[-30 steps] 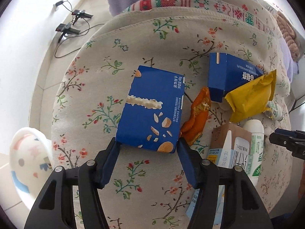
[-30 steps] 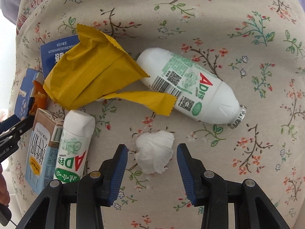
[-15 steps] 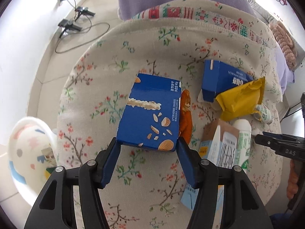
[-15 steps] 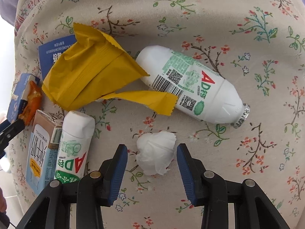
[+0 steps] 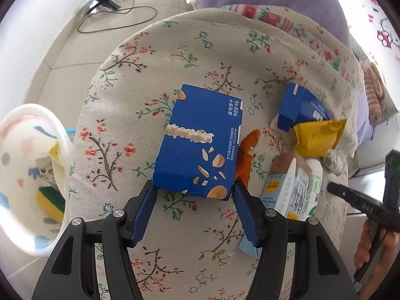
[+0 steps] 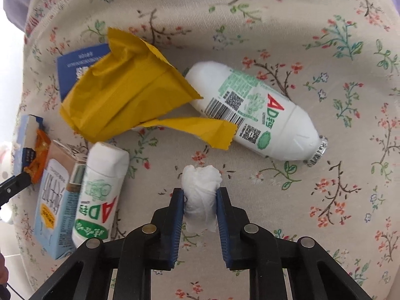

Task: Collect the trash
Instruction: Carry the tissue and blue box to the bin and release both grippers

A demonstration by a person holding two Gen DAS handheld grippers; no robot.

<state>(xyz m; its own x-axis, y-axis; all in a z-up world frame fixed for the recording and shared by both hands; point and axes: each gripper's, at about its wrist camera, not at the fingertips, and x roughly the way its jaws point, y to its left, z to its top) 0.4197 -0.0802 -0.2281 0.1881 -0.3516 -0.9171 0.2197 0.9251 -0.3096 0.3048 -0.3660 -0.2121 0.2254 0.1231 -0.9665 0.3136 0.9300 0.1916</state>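
The left tongs (image 5: 193, 192) grip the near end of a blue biscuit box (image 5: 200, 141), lifted off the flowered cloth (image 5: 120, 115) — the surface looks like a covered cushion or bed, not a worktop. The right tongs (image 6: 200, 200) are clenched on a wad of white tissue (image 6: 201, 195), squeezing it narrow between the blue pads.

The box is held only by its bottom corners, with most of its length sticking out past the pads. It is probably empty and soft, so a hard squeeze could crush it and let it slip, while a quick swing toward the white bin (image 5: 30, 175) at the left could lever it out of the grip. An orange wrapper (image 5: 246, 155) sits against the right side of the box near the pad; whether it is pinched or just leaning there I cannot tell. If it is only dragged along, it may fall on the floor short of the bin.

The tissue is light and compressible — it may slip out or tear if lifted fast.

Still lying on the cloth are a yellow wrapper (image 6: 130, 97), a white bottle (image 6: 252, 115), a smaller bottle (image 6: 100, 195), a milk carton (image 6: 53, 205) and a second blue box (image 5: 300, 107). The round bottles could roll off the soft, sloping surface if nudged.
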